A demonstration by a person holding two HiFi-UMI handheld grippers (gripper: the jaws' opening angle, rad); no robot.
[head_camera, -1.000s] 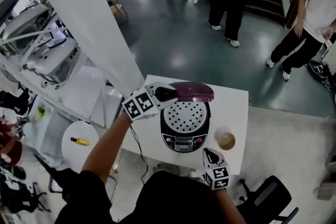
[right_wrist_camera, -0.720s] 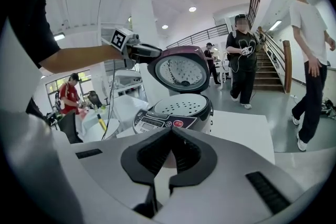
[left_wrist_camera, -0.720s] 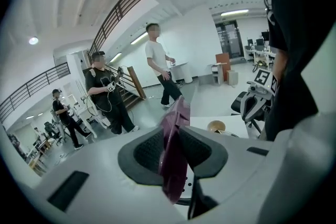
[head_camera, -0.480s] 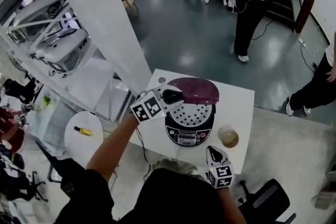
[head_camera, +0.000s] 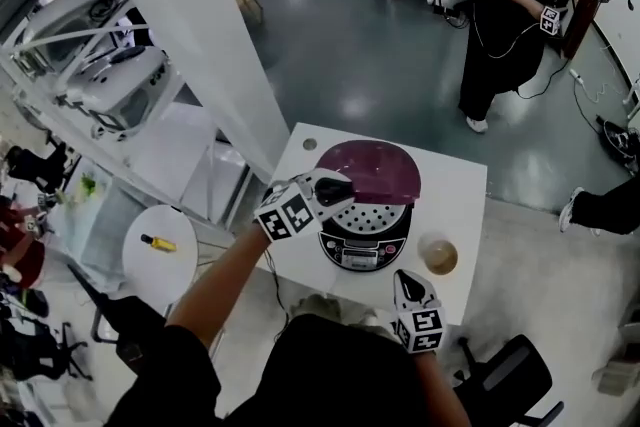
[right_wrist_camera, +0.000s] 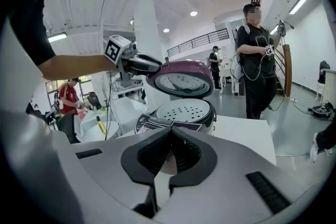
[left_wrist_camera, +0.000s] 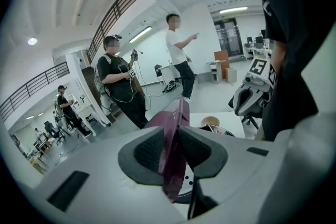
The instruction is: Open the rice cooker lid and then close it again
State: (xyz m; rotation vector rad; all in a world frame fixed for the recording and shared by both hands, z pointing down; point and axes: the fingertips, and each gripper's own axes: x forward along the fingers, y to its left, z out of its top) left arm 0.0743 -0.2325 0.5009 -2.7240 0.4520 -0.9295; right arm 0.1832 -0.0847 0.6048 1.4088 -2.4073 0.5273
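Head view, nearest first: the right gripper (head_camera: pixel 407 285) hovers empty, jaws pressed together, near the front edge of the white table (head_camera: pixel 460 195). Beyond it, the round cooker (head_camera: pixel 365 233) shows a perforated metal plate. Farther back, the left gripper (head_camera: pixel 338 186) pinches the rim of the glossy maroon lid (head_camera: pixel 385 167), which stands partly raised on its rear hinge. The lid looks rigid, smooth and probably light, and is best gripped at this front rim.

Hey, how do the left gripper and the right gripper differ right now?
The left gripper is clamped on the purple lid's edge; the right gripper is shut on nothing. The left is raised over the rice cooker; the right sits low by the table's near edge, apart from the cooker. Both have their jaws closed.
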